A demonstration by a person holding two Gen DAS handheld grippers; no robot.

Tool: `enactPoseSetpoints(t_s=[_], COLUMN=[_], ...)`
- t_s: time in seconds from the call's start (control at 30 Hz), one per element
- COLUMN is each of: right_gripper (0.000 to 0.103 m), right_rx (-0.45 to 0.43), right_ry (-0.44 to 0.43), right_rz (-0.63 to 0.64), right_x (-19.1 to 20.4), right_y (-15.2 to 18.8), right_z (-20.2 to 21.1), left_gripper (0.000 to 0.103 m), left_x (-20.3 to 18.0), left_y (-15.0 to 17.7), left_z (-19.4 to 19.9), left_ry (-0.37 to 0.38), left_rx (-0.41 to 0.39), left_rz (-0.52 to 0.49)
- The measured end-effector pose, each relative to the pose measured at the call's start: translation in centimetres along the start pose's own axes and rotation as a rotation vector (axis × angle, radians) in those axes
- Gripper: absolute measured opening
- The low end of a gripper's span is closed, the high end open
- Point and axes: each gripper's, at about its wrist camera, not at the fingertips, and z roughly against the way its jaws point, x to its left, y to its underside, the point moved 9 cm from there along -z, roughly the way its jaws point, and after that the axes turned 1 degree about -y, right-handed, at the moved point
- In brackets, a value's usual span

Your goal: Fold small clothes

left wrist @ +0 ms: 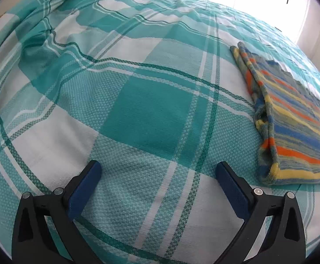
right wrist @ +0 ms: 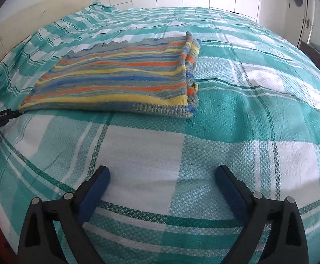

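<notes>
Left gripper (left wrist: 158,170) and right gripper (right wrist: 162,175): both spread wide, grasping nothing, above the teal checked bedspread (left wrist: 146,110). Striped knit garment (right wrist: 124,81), folded flat on the bedspread, ahead of both, apart from the 2.

Each tool, left (left wrist: 158,171) and right (right wrist: 162,175), has black arms, silver screws and textured blue pads (left wrist: 233,189).

The left gripper (left wrist: 158,168) has its two blue-padded fingers (left wrist: 231,187) spread wide apart and holds nothing. The right gripper (right wrist: 162,172) is the same, wide and empty.
</notes>
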Motion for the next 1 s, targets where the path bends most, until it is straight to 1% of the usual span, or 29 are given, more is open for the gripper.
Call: enactPoseSetpoints(t_s=[0.4, 0.8, 1.0], right_gripper=[0.102, 0.103, 0.103], right_rx=[0.023, 0.048, 0.039], right_ry=[-0.003, 0.034, 0.037], right_rz=[0.002, -0.001, -0.006], right_x=[0.06, 0.16, 0.12], right_y=[0.02, -0.05, 0.05], right_z=[-0.68, -0.89, -0.92], left_gripper=[0.103, 0.103, 0.103], left_x=[-0.07, -0.07, -0.07], left_y=[0.13, 0.12, 0.1], left_z=[0.03, 0.02, 0.01], left_ry=[-0.008, -0.008, -0.008], left_rx=[-0.001, -0.002, -0.002], left_rz=[-0.006, -0.005, -0.005])
